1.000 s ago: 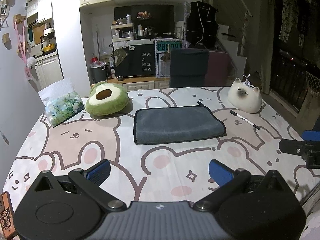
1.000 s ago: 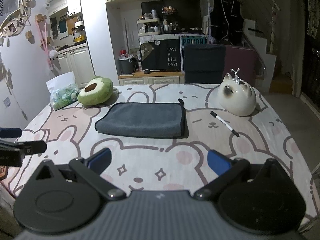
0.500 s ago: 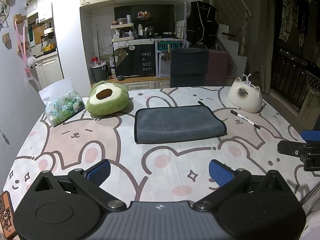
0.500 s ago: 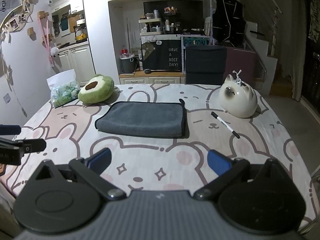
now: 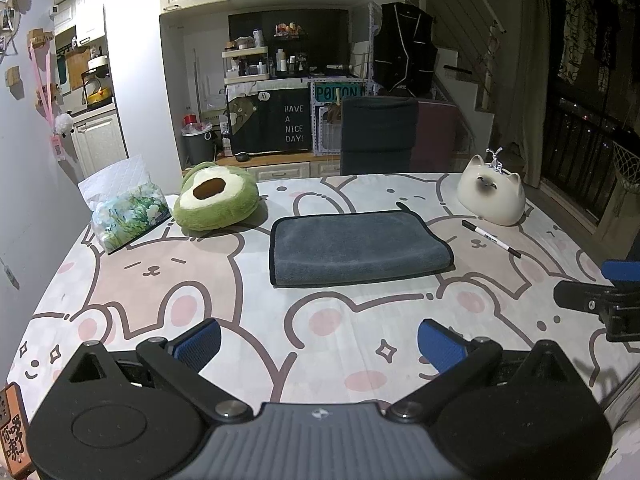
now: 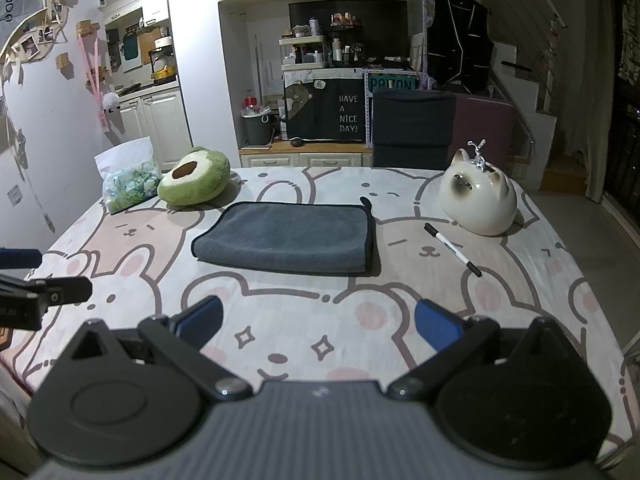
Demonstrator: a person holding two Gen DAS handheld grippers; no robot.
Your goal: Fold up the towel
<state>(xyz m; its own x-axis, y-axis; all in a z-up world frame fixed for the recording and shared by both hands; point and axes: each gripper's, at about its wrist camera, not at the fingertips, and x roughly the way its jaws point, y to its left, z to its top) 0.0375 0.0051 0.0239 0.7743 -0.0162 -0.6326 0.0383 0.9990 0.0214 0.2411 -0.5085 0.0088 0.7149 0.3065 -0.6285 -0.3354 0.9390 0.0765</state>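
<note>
A grey towel (image 5: 356, 248) lies folded flat in the middle of the table, also in the right wrist view (image 6: 288, 238). My left gripper (image 5: 318, 342) is open and empty, held above the table's near edge, well short of the towel. My right gripper (image 6: 318, 322) is open and empty, also near the front edge. Each gripper shows in the other's view: the right one at the right edge (image 5: 600, 296), the left one at the left edge (image 6: 36, 280).
A bear-print cloth covers the table (image 5: 160, 280). An avocado plush (image 5: 218, 200) and a tissue pack (image 5: 126, 212) sit at the back left. A ceramic cat (image 5: 492, 196) and a black-capped pen (image 5: 490, 238) lie at the right. A dark chair (image 5: 376, 136) stands behind the table.
Both grippers have risen or drawn back very slightly. The towel and other objects have not moved.
</note>
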